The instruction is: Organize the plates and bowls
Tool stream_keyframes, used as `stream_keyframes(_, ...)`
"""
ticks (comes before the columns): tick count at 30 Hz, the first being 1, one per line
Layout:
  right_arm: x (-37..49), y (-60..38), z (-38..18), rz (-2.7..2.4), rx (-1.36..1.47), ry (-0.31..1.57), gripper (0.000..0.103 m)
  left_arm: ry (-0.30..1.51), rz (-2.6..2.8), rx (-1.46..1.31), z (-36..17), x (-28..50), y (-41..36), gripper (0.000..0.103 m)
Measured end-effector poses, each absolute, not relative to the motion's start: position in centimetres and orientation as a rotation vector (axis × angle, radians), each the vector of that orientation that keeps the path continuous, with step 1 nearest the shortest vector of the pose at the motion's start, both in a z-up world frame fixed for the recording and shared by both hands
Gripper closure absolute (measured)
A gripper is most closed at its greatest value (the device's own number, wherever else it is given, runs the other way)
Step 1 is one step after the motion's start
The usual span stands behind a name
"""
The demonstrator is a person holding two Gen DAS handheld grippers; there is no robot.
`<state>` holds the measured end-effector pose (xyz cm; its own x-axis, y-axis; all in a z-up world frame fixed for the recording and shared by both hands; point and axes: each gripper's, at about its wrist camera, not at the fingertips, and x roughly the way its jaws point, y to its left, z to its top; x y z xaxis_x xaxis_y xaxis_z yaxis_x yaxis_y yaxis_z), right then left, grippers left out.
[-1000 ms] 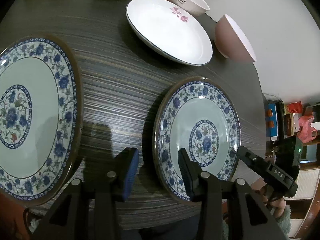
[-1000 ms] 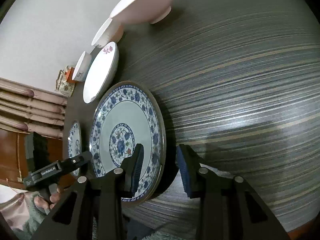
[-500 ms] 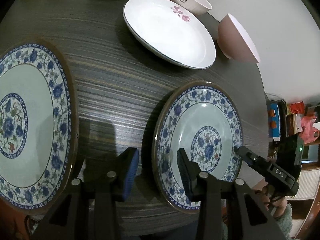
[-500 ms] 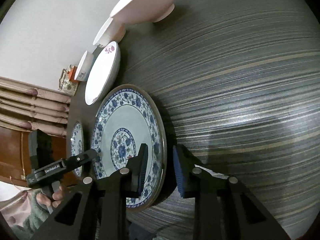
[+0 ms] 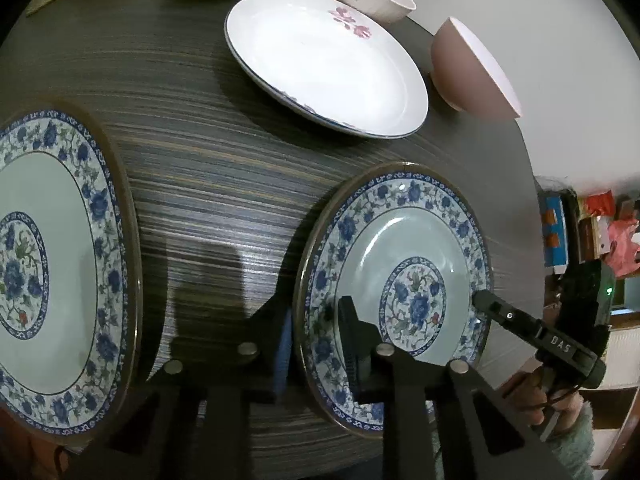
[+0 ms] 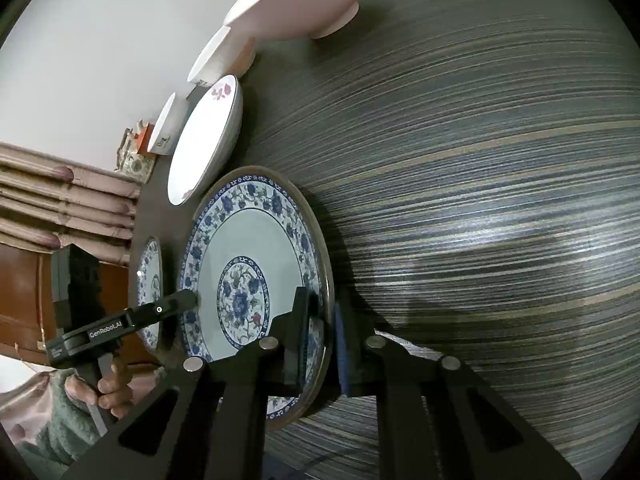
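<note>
Nothing stacked yet: both grippers, left (image 5: 316, 344) and right (image 6: 322, 334), pinched opposite rims of the smaller blue plate (image 5: 394, 280) at 5 o'clock on the surface (image 5: 224, 168); other dishes sat apart.

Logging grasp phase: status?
Left tongs shut on blue plate, left rim. Right tongs shut on opposite rim. Matching plate sits apart, left; nothing between.

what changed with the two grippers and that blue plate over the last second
Both grippers closed in on the smaller blue floral plate from opposite sides: the left gripper and right gripper now each straddle its rim with narrowed jaws. The large blue plate, white plate and bowls stayed put.
</note>
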<state>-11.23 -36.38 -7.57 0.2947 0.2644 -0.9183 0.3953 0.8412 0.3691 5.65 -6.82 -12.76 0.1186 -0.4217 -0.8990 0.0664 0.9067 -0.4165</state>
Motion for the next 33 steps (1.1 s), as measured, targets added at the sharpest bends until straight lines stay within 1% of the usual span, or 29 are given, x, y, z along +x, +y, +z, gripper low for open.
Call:
stream_keyframes(3, -11.3, -36.4, -7.6, -0.105, 0.602, 1.289, 0.091, 1.403, -0.361, -0.271, -12.7, 5.6, -7.1, 0.083)
stream_keyframes(18, -11.8, -35.3, -7.1, -0.11, 0.586, 1.28, 0.09, 1.358, -0.361, -0.236, -11.3, 4.2, -6.4, 0.084)
stream_keyframes(33, -11.6, -33.3, -4.9, -0.077, 0.563, 1.238, 0.09, 1.295, -0.34, -0.254, -8.3, 3.8, -4.4, 0.084)
